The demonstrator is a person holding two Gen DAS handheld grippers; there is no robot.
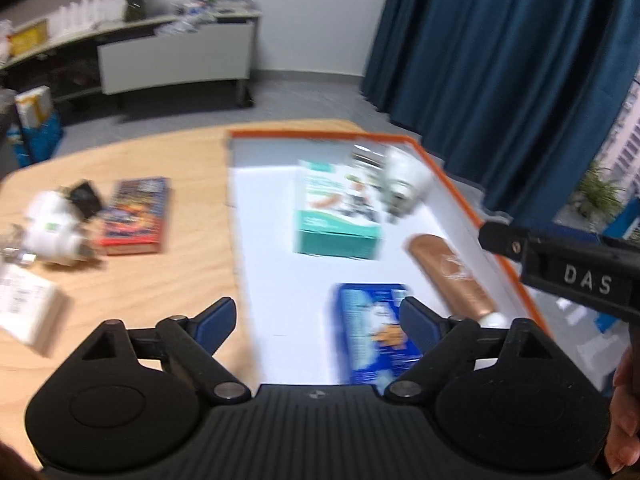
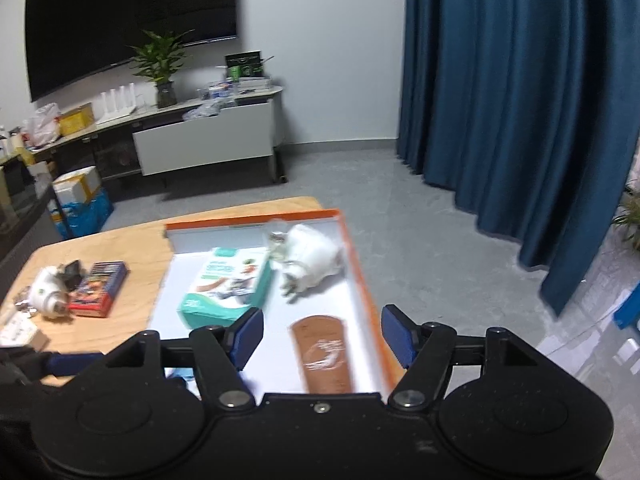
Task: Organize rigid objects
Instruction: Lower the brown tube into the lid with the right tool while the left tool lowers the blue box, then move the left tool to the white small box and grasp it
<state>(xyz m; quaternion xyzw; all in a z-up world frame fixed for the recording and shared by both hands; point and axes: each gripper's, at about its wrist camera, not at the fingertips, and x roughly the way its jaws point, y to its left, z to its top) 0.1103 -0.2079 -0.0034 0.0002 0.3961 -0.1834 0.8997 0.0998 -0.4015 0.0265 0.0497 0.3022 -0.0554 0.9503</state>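
I held both hand-held grippers, left (image 1: 316, 316) and right (image 2: 322, 334), spread and empty over the tray (image 1: 452, 176); the book (image 1: 134, 216) lay on the counter (image 1: 168, 280). Hurried reaching risked knocking the bulbs (image 1: 52, 224) beside it.

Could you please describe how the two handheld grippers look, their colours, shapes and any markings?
Both grippers, the left gripper and the right gripper, have black matte bodies with two round housings, a ribbed centre, silver pivot screws and blue finger pads. In the left wrist view, the other gripper's side reads "DAS" in white.
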